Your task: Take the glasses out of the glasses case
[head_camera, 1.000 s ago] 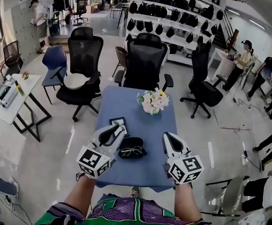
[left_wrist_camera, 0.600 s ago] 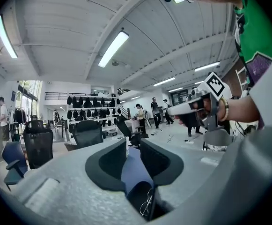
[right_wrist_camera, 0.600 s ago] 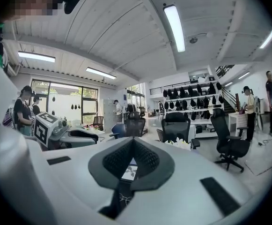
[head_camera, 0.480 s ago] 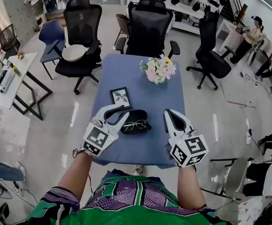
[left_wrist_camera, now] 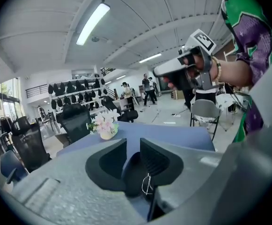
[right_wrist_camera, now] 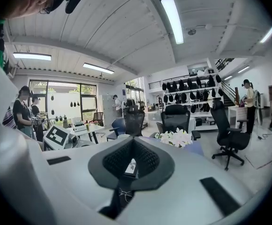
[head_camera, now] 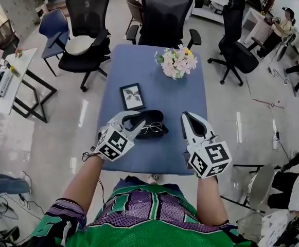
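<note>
An open black glasses case [head_camera: 150,118] lies on the blue table [head_camera: 154,153], with thin-rimmed glasses [head_camera: 152,128] resting in its near side. My left gripper [head_camera: 135,121] is open, and its fingertips sit at the case's left end. In the left gripper view the case [left_wrist_camera: 135,172] fills the gap between the jaws, and the glasses [left_wrist_camera: 146,184] show low beside the right jaw. My right gripper [head_camera: 186,116] is shut and empty, a short way to the right of the case. In the right gripper view the glasses [right_wrist_camera: 123,194] show below the jaws.
A framed leaf picture [head_camera: 132,96] lies just beyond the case. A flower bouquet [head_camera: 176,62] stands at the table's far right. Office chairs [head_camera: 164,9] ring the far side. A white side table [head_camera: 7,78] stands at the left.
The left gripper has moved forward and right, up to the case's left end. The right gripper has stayed about where it was. The head view has tipped further down.
</note>
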The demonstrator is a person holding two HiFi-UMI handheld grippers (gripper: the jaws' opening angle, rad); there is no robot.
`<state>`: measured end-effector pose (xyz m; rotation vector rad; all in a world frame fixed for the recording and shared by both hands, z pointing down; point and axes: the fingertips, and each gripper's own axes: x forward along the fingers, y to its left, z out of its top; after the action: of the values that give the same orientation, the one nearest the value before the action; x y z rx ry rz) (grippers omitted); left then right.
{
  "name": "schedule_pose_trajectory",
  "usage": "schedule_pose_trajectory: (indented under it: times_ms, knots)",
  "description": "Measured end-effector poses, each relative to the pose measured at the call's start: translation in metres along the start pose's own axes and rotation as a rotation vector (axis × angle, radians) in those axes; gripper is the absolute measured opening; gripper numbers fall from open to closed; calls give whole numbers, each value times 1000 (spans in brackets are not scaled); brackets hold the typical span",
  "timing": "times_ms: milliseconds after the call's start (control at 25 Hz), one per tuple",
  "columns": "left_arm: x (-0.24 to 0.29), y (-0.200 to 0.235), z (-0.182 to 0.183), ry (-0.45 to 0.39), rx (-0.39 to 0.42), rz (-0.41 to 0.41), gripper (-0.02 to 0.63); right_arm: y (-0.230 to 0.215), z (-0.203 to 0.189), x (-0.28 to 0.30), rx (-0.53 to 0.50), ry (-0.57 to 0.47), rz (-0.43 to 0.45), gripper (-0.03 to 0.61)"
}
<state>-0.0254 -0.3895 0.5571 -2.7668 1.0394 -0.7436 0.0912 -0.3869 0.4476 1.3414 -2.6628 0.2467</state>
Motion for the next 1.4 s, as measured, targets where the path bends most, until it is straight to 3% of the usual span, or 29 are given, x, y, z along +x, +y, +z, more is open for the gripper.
schedule_pose_trajectory:
  times_ms: [760,1400]
  knots:
    - [61,-20,-114,250,62,-138,91,-15,-20,13,-16,66,-14,3]
    - [92,-33,-158,384,102,-203,78,-25,-32,18,-34,103,-30,3]
